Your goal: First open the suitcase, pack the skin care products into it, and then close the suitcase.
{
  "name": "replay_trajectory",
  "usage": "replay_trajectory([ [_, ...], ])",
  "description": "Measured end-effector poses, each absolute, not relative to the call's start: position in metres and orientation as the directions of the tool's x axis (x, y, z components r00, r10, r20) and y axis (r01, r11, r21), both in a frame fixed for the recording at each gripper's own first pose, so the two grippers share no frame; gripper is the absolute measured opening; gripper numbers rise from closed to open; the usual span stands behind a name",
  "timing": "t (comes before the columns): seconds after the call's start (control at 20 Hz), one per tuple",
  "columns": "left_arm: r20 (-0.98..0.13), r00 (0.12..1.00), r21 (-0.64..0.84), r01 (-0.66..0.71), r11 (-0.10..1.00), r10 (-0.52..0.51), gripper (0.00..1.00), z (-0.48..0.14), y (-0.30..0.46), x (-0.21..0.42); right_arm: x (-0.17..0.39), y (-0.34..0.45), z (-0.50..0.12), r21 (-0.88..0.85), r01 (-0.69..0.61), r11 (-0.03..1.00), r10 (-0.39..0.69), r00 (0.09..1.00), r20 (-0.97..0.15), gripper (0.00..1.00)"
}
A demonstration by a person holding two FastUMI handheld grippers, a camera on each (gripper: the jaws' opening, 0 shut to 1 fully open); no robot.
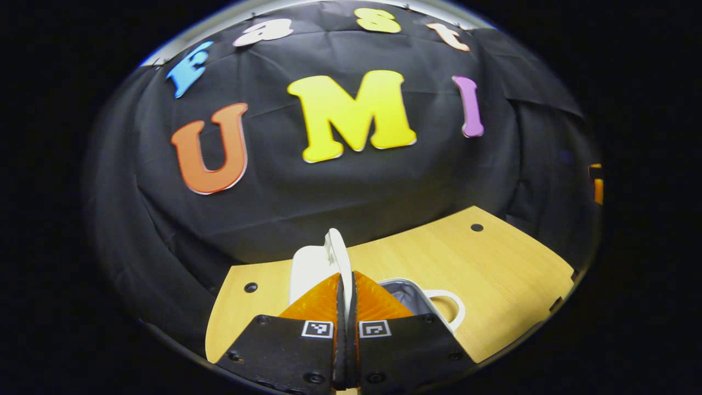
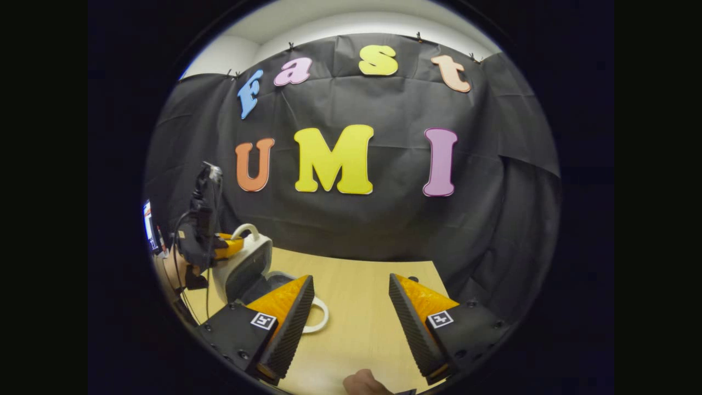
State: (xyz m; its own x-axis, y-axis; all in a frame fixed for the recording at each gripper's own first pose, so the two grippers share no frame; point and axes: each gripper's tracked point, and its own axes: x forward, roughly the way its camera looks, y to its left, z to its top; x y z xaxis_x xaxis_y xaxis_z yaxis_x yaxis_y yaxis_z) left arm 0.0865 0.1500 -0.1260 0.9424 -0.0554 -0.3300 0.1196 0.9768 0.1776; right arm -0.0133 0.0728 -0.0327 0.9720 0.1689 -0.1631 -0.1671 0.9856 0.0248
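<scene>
The small white suitcase [image 2: 249, 266] stands open at the table's left, its lid [image 1: 312, 266] raised nearly upright. My left gripper [image 1: 345, 282] is shut on the lid's upper edge, beside the lid's handle [image 1: 335, 247]. Below the fingers lies the base with its grey lining [image 1: 408, 293] and a white loop handle [image 1: 454, 308]. In the right gripper view the left gripper [image 2: 226, 247] clamps the lid from the left, a hand [image 2: 175, 274] behind it. My right gripper [image 2: 351, 307] hangs open over bare tabletop, right of the suitcase, with nothing between its fingers.
The light wooden table [image 1: 493, 263] has small dark holes [image 1: 476, 227] near its back corners and ends at the black cloth wall. A lit screen [image 2: 148, 225] sits at the far left. A fingertip [image 2: 363, 384] shows at the bottom of the right gripper view.
</scene>
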Motion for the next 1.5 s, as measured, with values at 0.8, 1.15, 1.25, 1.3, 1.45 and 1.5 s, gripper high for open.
replay_trajectory([
  [0.8,-0.615,0.786,0.252,0.281,0.926,-0.071,0.03,-0.28,0.004,0.111,-0.019,-0.027,-0.054,0.059,-0.05,0.997,0.06,0.981,-0.186,0.81],
  [1.15,-0.657,0.753,0.292,0.273,0.917,-0.015,0.05,-0.302,-0.006,0.112,-0.025,-0.053,-0.07,0.094,0.02,0.995,0.002,0.976,-0.219,0.81],
  [1.25,-0.664,0.738,0.147,0.287,0.946,-0.121,0.19,-0.297,-0.026,0.105,-0.024,-0.052,-0.068,0.098,0.027,0.995,-0.005,0.977,-0.214,0.81],
  [1.3,-0.661,0.736,0.11,0.286,0.952,-0.145,0.48,-0.292,-0.032,0.104,-0.024,-0.048,-0.067,0.1,0.026,0.995,-0.005,0.978,-0.211,0.81],
  [1.45,-0.622,0.772,0.082,0.229,0.97,-0.13,0.64,-0.26,-0.026,0.09,-0.024,-0.033,-0.063,0.087,0.016,0.996,0.002,0.98,-0.2,0.81],
  [1.5,-0.601,0.79,0.072,0.21,0.975,-0.126,0.74,-0.245,-0.021,0.086,-0.024,-0.026,-0.06,0.078,0.01,0.997,0.005,0.981,-0.193,0.81],
])
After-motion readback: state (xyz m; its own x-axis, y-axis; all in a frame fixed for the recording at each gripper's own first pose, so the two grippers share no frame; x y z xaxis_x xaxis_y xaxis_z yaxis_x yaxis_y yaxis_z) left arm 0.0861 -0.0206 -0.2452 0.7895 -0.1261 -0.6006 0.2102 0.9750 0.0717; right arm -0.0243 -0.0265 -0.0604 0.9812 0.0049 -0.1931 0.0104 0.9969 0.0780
